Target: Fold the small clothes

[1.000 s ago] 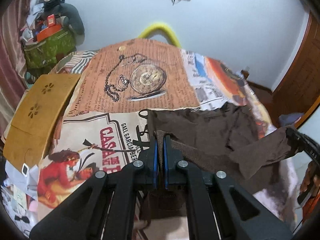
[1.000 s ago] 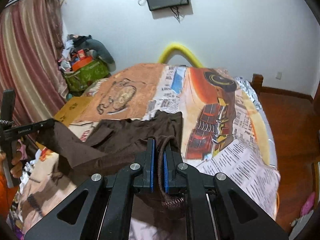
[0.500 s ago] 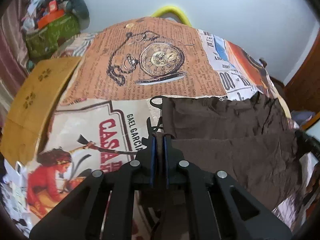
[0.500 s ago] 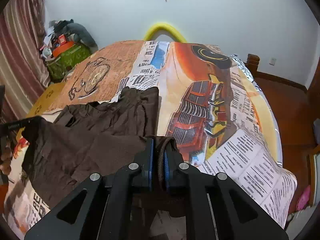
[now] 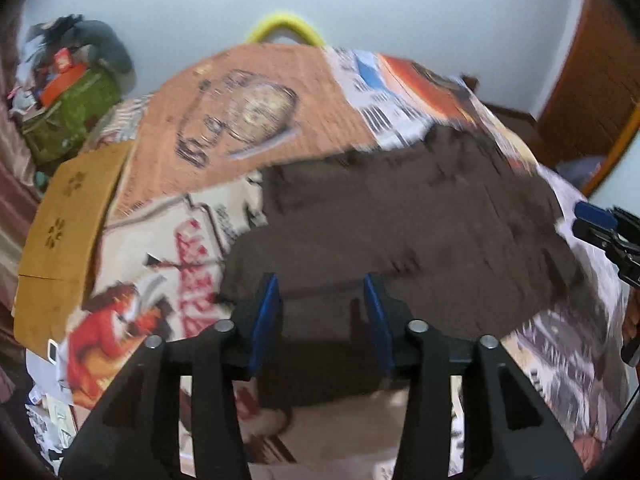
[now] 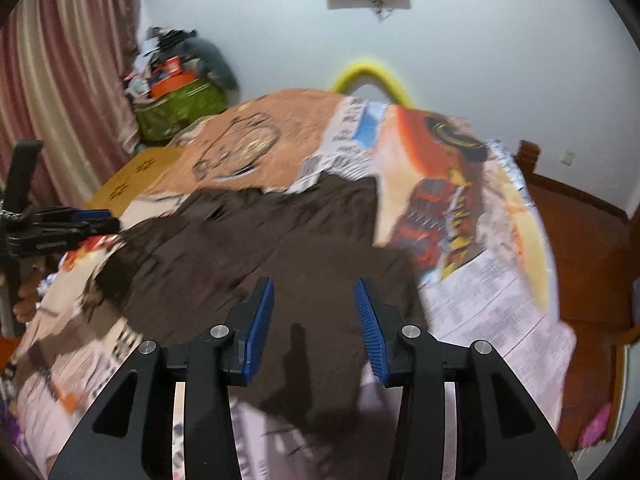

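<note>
A dark brown garment (image 5: 400,232) lies spread on the printed bedspread (image 5: 256,128). It also fills the middle of the right wrist view as the same brown cloth (image 6: 288,248). My left gripper (image 5: 322,308) hovers over the garment's near left edge, its jaws opening, with nothing pinched between the blue pads (image 5: 266,316). My right gripper (image 6: 314,312) hangs over the garment's near right part, jaws opening too, pads clear of the cloth. Each gripper shows at the edge of the other's view: right gripper (image 5: 604,228), left gripper (image 6: 64,228). Both frames are motion-blurred.
A tan cardboard box (image 5: 68,232) lies at the bed's left side. A green bag piled with clutter (image 6: 176,104) stands in the far left corner by the curtain (image 6: 60,72). A yellow hoop (image 6: 372,76) rises behind the bed. Wooden floor (image 6: 584,232) lies to the right.
Both grippers were shut on the brown garment's edges and lowered it onto the bed. Now both have let go, jaws parted, and the garment lies flat, folded over.
</note>
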`<move>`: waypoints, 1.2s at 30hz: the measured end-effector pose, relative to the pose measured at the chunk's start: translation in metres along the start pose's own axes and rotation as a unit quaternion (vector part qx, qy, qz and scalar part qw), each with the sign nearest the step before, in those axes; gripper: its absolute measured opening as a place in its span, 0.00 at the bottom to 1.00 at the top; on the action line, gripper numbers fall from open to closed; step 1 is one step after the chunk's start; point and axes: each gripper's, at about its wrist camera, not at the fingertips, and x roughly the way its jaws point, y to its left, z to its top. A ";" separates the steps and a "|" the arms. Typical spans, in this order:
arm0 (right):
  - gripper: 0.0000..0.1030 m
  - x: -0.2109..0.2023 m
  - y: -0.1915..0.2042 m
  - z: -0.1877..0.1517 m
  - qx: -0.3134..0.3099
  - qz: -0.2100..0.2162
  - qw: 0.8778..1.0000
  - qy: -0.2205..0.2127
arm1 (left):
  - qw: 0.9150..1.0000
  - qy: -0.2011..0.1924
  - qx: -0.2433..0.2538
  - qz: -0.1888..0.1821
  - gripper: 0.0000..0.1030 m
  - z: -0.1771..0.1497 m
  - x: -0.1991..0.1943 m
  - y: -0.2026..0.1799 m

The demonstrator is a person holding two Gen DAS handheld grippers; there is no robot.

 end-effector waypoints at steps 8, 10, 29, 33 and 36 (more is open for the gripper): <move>0.38 0.034 0.010 -0.016 0.021 0.063 0.996 0.055 | 0.998 0.050 0.033 -0.025 0.48 -0.016 0.032 -0.036; 0.38 0.044 0.008 -0.015 0.033 0.078 0.994 0.071 | 0.998 0.053 0.024 -0.030 0.53 -0.011 0.040 -0.036; 0.38 0.092 -0.007 0.063 -0.039 -0.034 0.997 0.062 | 0.998 0.013 -0.011 0.060 0.60 0.086 0.090 -0.002; 0.38 0.074 -0.021 0.077 -0.004 -0.071 0.997 -0.006 | 0.996 -0.026 -0.057 0.067 0.60 0.102 0.075 0.022; 0.40 0.063 -0.024 0.076 0.009 -0.039 0.999 -0.013 | 0.996 -0.036 -0.059 0.055 0.60 0.099 0.062 0.033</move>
